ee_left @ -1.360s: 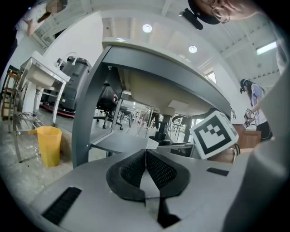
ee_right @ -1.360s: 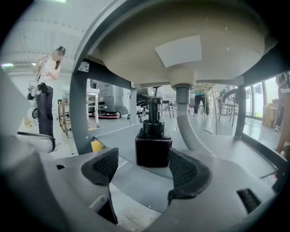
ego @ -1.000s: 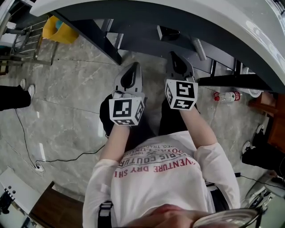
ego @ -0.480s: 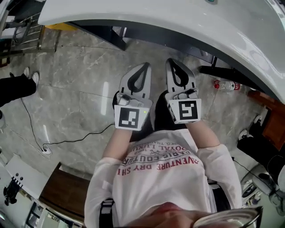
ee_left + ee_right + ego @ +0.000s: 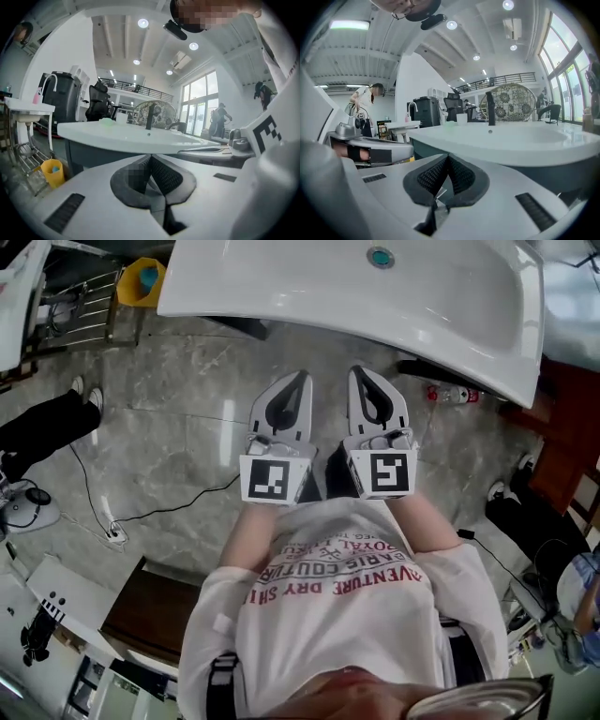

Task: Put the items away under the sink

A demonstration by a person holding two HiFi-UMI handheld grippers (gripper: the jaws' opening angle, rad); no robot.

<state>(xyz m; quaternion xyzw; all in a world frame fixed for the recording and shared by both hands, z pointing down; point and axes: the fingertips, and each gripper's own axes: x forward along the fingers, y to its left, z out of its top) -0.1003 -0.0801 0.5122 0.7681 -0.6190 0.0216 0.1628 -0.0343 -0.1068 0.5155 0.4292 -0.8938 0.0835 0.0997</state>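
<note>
The white sink (image 5: 281, 287) with a round drain (image 5: 380, 257) fills the top of the head view. Side by side below its front edge, over the floor, are my left gripper (image 5: 301, 377) and right gripper (image 5: 360, 372). Both are shut with nothing between the jaws. In the left gripper view the gripper (image 5: 151, 157) points at the sink's rim (image 5: 131, 137) and black faucet (image 5: 149, 117). The right gripper (image 5: 447, 157) faces the same basin (image 5: 511, 138) and faucet (image 5: 491, 108). A red-labelled bottle (image 5: 454, 395) lies on the floor under the sink's right end.
A yellow bucket (image 5: 141, 279) and a metal rack (image 5: 80, 301) stand left of the sink. Another person's legs (image 5: 47, 423) are at the far left. A cable and power strip (image 5: 112, 535) lie on the grey tiles. A wooden cabinet (image 5: 150, 615) is behind me.
The view has risen from under the sink's dark frame to above the basin, so the drain now shows. Both grippers stayed shut and drew level with each other.
</note>
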